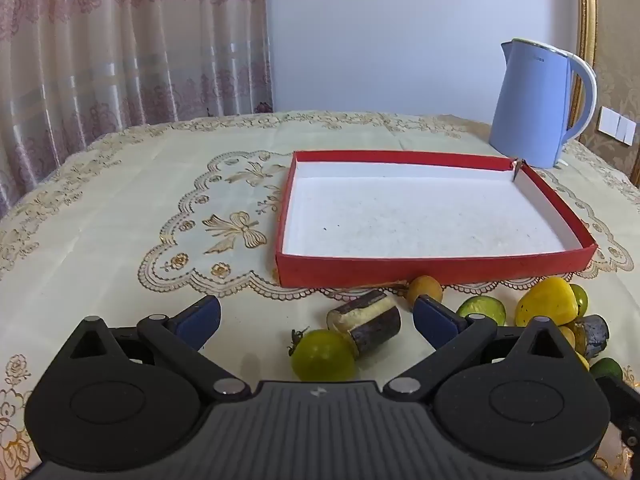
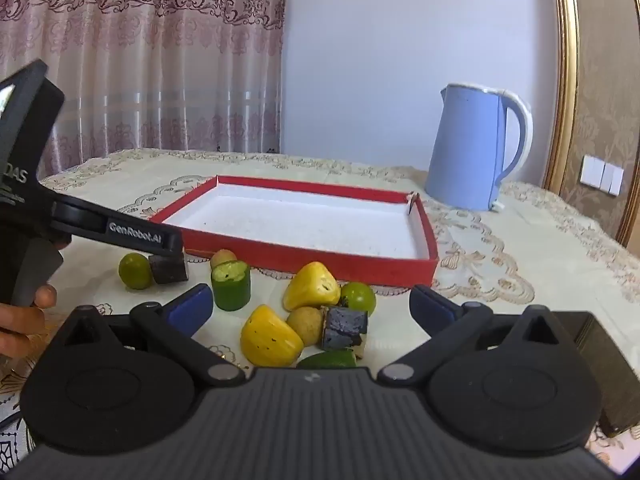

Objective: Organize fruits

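Shallow red cardboard tray with white floor (image 1: 436, 268): interior unoccupied, reachable from above. Front wall crowded by cluster of yellow, green and dark cut fruit pieces (image 2: 308, 312). Pale blue plastic kettle (image 1: 532, 104) stood beyond far right corner. Cream embroidered cloth worktop (image 1: 120, 216) left of tray unobstructed.

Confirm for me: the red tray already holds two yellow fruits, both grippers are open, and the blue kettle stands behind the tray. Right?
Not quite. The red tray holds nothing yet; both wrist views show its white floor bare. The two yellow fruits lie on the tablecloth in front of it. The left gripper and right gripper are open, and the blue kettle stands behind the tray.
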